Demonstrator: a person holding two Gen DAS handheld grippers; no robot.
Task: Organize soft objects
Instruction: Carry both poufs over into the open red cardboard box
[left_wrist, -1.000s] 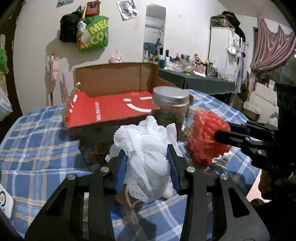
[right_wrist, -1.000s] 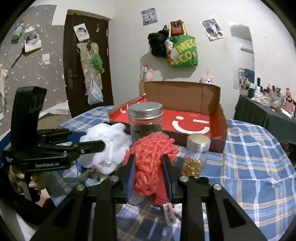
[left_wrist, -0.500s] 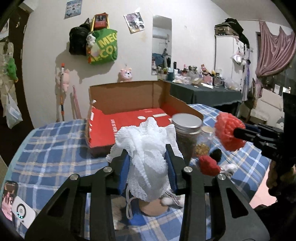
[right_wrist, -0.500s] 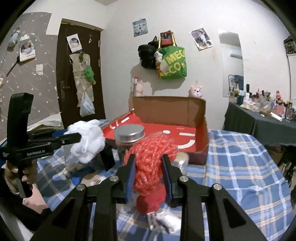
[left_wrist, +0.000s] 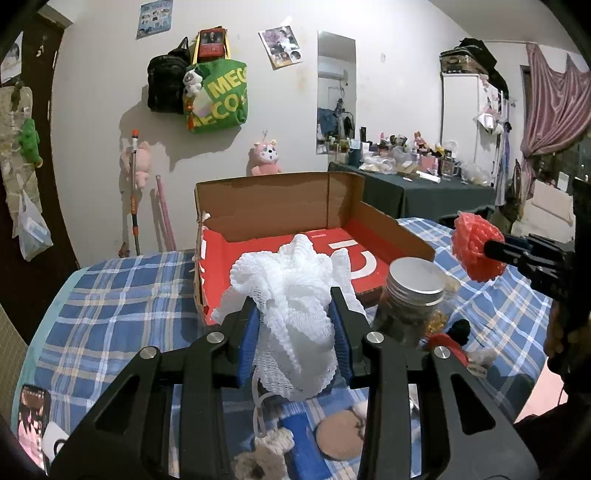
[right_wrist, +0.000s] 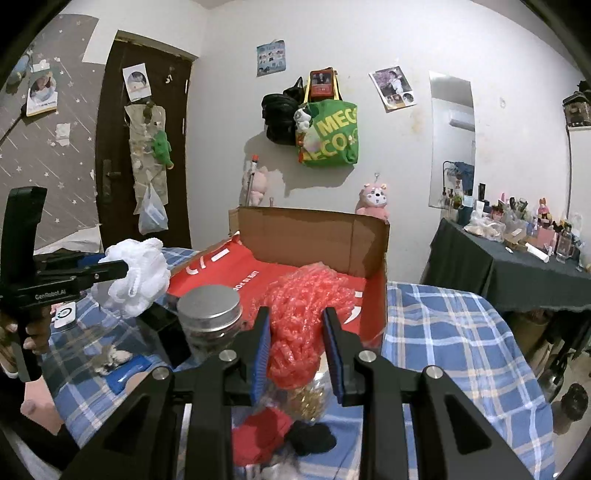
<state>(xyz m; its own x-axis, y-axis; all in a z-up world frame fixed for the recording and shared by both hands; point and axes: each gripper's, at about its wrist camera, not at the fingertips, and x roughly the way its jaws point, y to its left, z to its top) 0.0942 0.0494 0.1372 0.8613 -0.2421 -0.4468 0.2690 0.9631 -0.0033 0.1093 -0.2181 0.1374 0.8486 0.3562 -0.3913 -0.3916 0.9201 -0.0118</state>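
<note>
The left gripper (left_wrist: 295, 332) is clamped on the white mesh pouf (left_wrist: 291, 295) and the right gripper (right_wrist: 297, 349) on the red mesh pouf (right_wrist: 299, 317). Both poufs hang clear of the checked table (left_wrist: 110, 295), probably so they pass over the jar (left_wrist: 412, 299). The open cardboard box (left_wrist: 280, 206), their likely destination, lies at twelve o'clock of each.

Silver-lidded glass jar (left_wrist: 408, 300) on blue plaid tablecloth (left_wrist: 110, 295), green tote bag (right_wrist: 328, 134) on wall, dark door (right_wrist: 122, 155)

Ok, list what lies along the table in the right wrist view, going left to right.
Left claw holding the white mesh puff → silver-lidded jar → red mesh puff in the right claw → bare checked tablecloth.
</note>
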